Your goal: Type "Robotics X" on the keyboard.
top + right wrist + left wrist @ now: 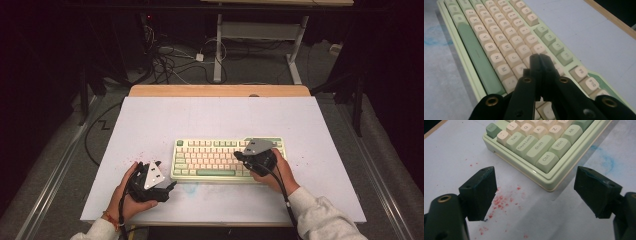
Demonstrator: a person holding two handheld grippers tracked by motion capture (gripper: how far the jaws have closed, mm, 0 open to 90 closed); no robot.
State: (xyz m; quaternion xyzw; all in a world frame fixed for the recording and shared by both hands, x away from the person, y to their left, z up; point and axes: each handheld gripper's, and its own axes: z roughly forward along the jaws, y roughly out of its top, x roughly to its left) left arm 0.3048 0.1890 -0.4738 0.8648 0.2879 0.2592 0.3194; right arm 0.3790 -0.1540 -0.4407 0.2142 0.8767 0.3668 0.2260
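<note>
Right gripper [239, 155], jaws pressed together and empty, is held low over one pale-green keyboard [210, 159] at table centre; left gripper [165, 176], jaws wide, is rested at eight o'clock.

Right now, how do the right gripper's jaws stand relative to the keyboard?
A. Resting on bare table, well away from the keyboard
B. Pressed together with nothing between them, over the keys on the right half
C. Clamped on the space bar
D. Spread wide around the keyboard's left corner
B: in the right gripper view the right gripper has its jaws pressed together and empty, above the keyboard's cream keys.
</note>
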